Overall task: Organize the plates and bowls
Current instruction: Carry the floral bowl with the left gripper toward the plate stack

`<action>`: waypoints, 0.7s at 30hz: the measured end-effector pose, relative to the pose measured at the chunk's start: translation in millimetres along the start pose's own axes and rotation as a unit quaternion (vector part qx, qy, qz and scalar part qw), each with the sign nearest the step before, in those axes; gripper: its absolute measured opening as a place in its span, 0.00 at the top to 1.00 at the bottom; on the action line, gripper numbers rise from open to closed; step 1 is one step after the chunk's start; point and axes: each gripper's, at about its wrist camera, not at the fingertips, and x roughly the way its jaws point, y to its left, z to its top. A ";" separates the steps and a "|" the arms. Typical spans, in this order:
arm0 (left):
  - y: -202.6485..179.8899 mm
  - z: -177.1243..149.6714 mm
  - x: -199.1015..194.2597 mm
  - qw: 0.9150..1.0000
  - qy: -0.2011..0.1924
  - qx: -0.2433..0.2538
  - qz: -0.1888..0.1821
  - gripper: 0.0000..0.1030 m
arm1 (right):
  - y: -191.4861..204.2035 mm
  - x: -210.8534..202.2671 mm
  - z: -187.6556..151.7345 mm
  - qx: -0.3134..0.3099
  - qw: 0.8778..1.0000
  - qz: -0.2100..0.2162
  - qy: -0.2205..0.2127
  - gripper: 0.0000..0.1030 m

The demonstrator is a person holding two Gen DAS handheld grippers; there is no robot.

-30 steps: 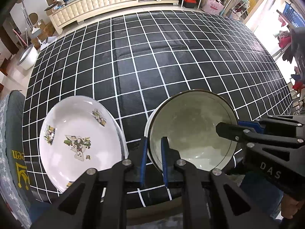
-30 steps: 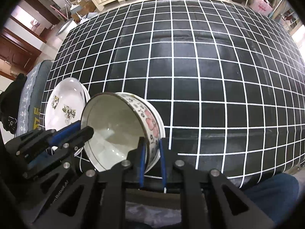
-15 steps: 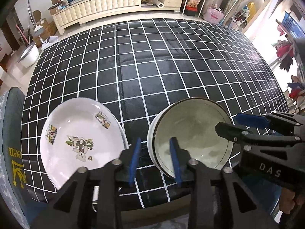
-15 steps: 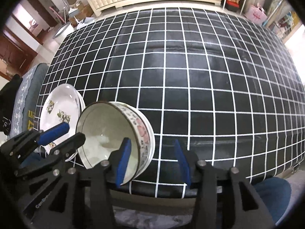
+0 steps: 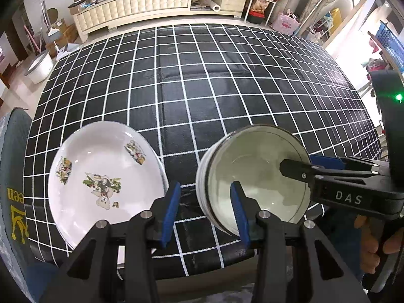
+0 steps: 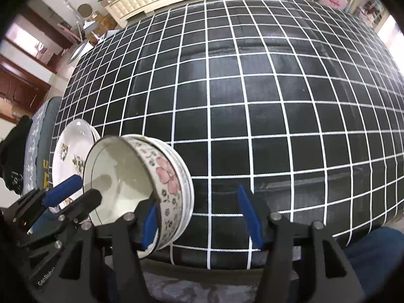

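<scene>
A stack of nested bowls (image 5: 255, 176) with a pink flower on the outside (image 6: 166, 174) stands near the front edge of the table. My left gripper (image 5: 205, 209) straddles the top bowl's left wall, jaws opening, pads clear of it. My right gripper (image 6: 199, 214) straddles the right wall the same way, jaws opening, its left finger inside the bowl. Each gripper shows in the other view: the right gripper (image 5: 303, 162), the left gripper (image 6: 75, 194). White plates with printed pictures (image 5: 101, 176) lie stacked left of the bowls, also in the right wrist view (image 6: 73, 146).
A black cloth with a white grid (image 5: 202, 88) covers the table. A grey cushioned chair (image 5: 12, 176) stands at the left edge. A cream sideboard (image 5: 141, 2) runs along the far wall. A person's hand (image 5: 373, 247) holds the right gripper, and a knee in blue (image 6: 366, 247) is below the table's front edge.
Both grippers were shut on the top bowl's rim and have opened, letting it go. The bowl now rests on the stack. The hands have barely moved.
</scene>
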 end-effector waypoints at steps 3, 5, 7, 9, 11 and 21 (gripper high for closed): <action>0.4 -3.2 6.7 1.000 0.009 0.002 -0.004 0.63 | -3.4 2.0 -1.6 0.009 1.000 0.008 0.004 0.39; 1.9 -4.7 12.0 1.000 0.017 -0.002 -0.009 0.57 | -2.1 3.3 -3.1 0.008 1.000 0.013 0.006 0.39; 4.5 -5.9 15.1 1.000 0.017 -0.007 -0.019 0.52 | 0.0 3.8 -4.3 0.006 1.000 0.014 0.007 0.39; 8.2 -8.2 19.8 0.999 0.021 -0.007 -0.025 0.52 | 2.8 4.1 -4.9 0.005 1.000 0.018 0.007 0.38; 10.4 -10.4 24.3 0.999 0.026 -0.007 -0.029 0.52 | 4.8 4.7 -5.0 0.003 1.000 0.017 0.006 0.38; 19.6 -13.8 47.7 0.998 0.039 -0.004 -0.040 0.52 | 1.8 14.8 -5.7 0.015 0.999 0.028 0.017 0.38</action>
